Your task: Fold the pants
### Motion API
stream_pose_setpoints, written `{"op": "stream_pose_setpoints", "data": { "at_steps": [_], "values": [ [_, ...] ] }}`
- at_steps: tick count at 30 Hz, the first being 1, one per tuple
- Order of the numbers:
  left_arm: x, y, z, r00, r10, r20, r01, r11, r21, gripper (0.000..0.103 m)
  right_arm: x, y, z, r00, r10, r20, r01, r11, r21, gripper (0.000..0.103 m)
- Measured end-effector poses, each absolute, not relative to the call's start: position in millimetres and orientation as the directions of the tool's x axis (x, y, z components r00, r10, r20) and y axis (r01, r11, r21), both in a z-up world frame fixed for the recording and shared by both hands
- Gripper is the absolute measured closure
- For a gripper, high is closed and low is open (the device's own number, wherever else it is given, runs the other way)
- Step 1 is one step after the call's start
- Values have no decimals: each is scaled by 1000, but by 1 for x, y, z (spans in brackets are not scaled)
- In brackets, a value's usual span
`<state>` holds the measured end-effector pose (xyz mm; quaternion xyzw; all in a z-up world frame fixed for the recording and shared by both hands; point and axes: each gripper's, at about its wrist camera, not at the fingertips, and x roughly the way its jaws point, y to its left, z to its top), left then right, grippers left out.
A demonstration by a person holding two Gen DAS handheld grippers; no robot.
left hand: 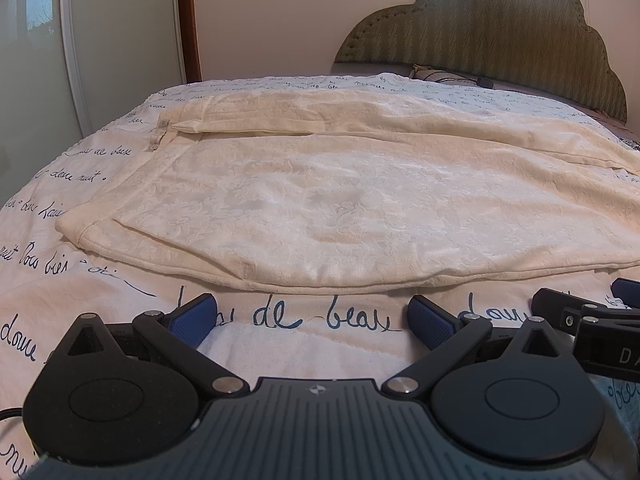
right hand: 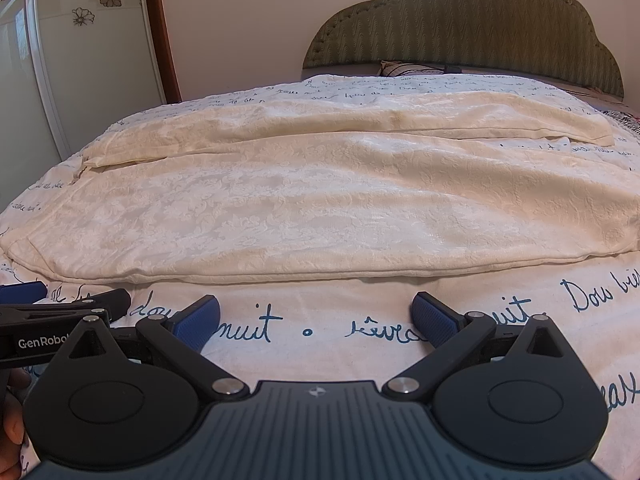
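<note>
jaws wide; pants point(right hand: 320, 208) lie crosswise (flat)

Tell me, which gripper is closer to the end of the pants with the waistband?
Left. The left gripper sits nearer the waistband end of the pants; the right gripper faces their middle. Both are open.

Bedspread point(left hand: 100, 300) carries dark blue handwritten script: "de beau" reads just ahead of the left claw point(left hand: 312, 322) in the left wrist view. In the right wrist view the bedspread point(right hand: 360, 292) reads "nuit •" and "Dou". "GenRobo", cut off, in white on the black bar point(right hand: 40, 342) of the other device. Left view device bar point(left hand: 616, 354) shows "D", rest unreadable.
</note>
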<state>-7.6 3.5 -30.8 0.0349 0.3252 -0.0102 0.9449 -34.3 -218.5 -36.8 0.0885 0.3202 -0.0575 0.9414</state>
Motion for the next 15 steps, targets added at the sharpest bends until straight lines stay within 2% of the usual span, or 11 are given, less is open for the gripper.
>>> {"op": "stream_pose_setpoints", "data": {
  "at_steps": [15],
  "values": [
    [-8,3,-30,791,7,-611,42,997,67,0,-34,-219,-36,787,-49,-615,166,977,135,0]
  ]
}}
